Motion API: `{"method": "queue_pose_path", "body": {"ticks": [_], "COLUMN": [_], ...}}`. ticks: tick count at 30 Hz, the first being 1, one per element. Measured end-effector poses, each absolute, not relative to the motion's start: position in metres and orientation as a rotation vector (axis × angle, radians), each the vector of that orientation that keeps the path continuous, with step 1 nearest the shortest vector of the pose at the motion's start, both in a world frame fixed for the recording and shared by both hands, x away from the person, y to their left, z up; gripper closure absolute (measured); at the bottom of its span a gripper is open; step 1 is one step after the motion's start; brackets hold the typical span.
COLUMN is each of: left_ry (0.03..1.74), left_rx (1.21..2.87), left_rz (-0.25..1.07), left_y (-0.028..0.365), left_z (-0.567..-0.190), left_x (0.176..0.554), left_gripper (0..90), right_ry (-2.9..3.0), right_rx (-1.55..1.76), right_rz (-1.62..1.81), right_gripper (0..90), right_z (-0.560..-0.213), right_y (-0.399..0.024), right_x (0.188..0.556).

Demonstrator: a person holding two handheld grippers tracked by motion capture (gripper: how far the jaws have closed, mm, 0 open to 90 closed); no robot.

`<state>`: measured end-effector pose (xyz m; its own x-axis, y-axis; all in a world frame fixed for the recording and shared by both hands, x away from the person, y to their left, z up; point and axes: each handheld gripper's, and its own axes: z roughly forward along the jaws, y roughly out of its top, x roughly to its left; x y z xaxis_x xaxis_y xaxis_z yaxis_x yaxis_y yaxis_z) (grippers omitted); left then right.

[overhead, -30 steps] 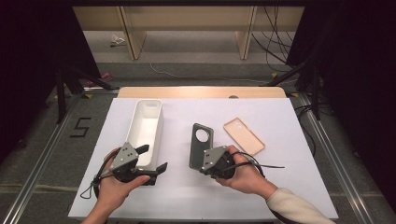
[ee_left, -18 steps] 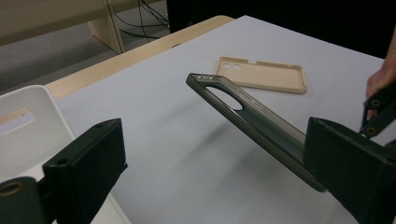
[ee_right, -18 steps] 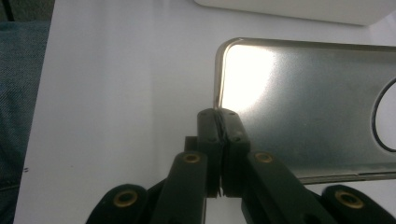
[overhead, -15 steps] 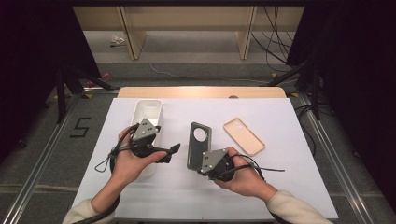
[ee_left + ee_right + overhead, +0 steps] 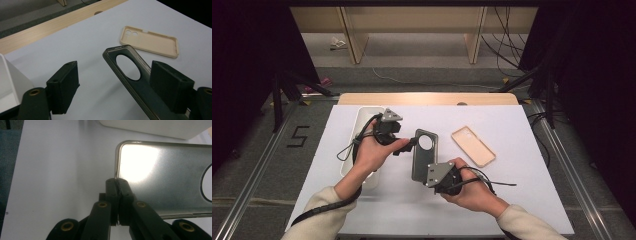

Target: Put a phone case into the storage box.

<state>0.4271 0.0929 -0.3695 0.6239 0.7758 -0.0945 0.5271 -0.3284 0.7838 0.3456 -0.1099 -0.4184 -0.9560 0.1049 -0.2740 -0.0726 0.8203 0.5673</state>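
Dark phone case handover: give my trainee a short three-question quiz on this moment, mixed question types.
1. True or false: the right gripper is clamped on the dark phone case.
2. Which thing lies between the left gripper jaws: A the beige case, B the dark phone case, C the white tray?
3. Do the left pads press on the case?

Key: 1 true, on its edge. 2 B. 3 No; the jaws have just been closing, with a gap left.

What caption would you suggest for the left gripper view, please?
Left gripper jaws, just closing, straddle the dark phone case without clamping it; beige phone case lies beyond.
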Motion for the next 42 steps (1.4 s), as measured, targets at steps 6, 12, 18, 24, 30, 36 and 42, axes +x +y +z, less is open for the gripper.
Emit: {"method": "queue_pose_path", "body": {"ticks": [6,12,18,24,30,36,42], "left_ry": [1.092,1.127,1.163,1.201,1.225,1.241,1.195], "left_rx": [2.024,2.036,2.031,2.011,1.982,1.914,1.874], "left_rz": [0.360,0.325,0.252,0.164,0.122,0.077,0.060], "left_y": [0.085,0.080,0.080,0.081,0.082,0.080,0.072], "left_z": [-0.372,-0.376,-0.381,-0.385,-0.386,-0.381,-0.374], "left_x": [0.443,0.451,0.457,0.461,0.461,0.458,0.448], "left_gripper": [30.3,41.5,51.4,59.5,68.5,74.0,79.7], "right_ry": [2.697,2.678,2.665,2.646,2.654,2.668,2.671], "right_rx": [0.014,0.001,-0.011,-0.033,-0.033,-0.033,-0.028], "right_rz": [0.854,0.842,0.827,0.814,0.808,0.790,0.764], "right_gripper": [89.4,89.5,89.5,89.5,89.5,89.4,89.5], "right_z": [-0.418,-0.417,-0.418,-0.418,-0.419,-0.420,-0.426], "right_y": [-0.108,-0.107,-0.106,-0.104,-0.104,-0.103,-0.101], "right_x": [0.344,0.342,0.342,0.342,0.342,0.342,0.343]}}
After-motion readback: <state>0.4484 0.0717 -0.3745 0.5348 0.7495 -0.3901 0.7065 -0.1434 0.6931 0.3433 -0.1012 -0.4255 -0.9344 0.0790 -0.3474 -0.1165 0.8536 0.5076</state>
